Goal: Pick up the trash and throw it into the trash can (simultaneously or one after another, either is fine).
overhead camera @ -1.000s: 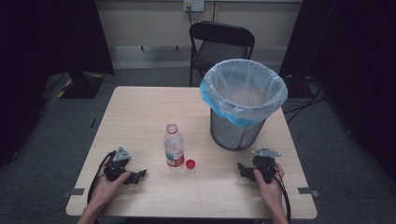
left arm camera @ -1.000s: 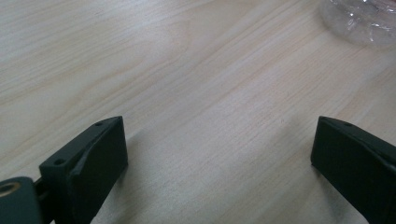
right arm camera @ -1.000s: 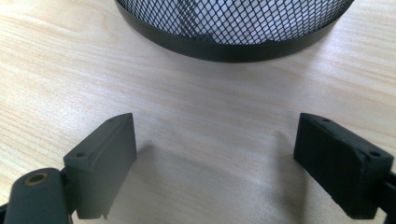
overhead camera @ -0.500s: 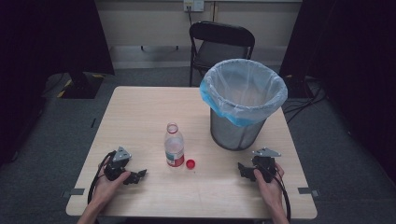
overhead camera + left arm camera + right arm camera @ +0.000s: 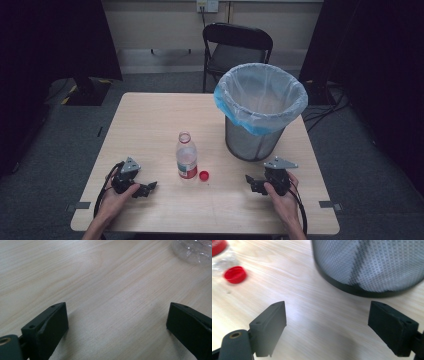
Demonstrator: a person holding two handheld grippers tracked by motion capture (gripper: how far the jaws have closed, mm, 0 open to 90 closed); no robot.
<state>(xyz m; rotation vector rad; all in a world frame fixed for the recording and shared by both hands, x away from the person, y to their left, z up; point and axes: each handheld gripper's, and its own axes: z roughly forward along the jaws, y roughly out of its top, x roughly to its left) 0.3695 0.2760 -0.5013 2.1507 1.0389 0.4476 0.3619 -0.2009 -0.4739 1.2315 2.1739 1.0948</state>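
The left gripper [image 5: 149,187] rests low on the table [image 5: 150,120] near the front edge, its jaws spread wide with nothing but bare wood between them. The right gripper [image 5: 251,182] sits the same way on the other side, jaws gaping just as far and holding nothing. Both point inward toward the middle of the table. Between them, a little farther back, stands a clear plastic bottle [image 5: 186,156] with a red label, upright and uncapped; in the left gripper view its clear base [image 5: 193,251] shows ahead and apart from the jaws. Its red cap [image 5: 204,175] lies on the wood just beside the bottle. Behind the right gripper, near but not touching, stands a mesh waste bin [image 5: 260,112] lined with a blue bag. A black folding chair [image 5: 236,47] stands beyond the table.
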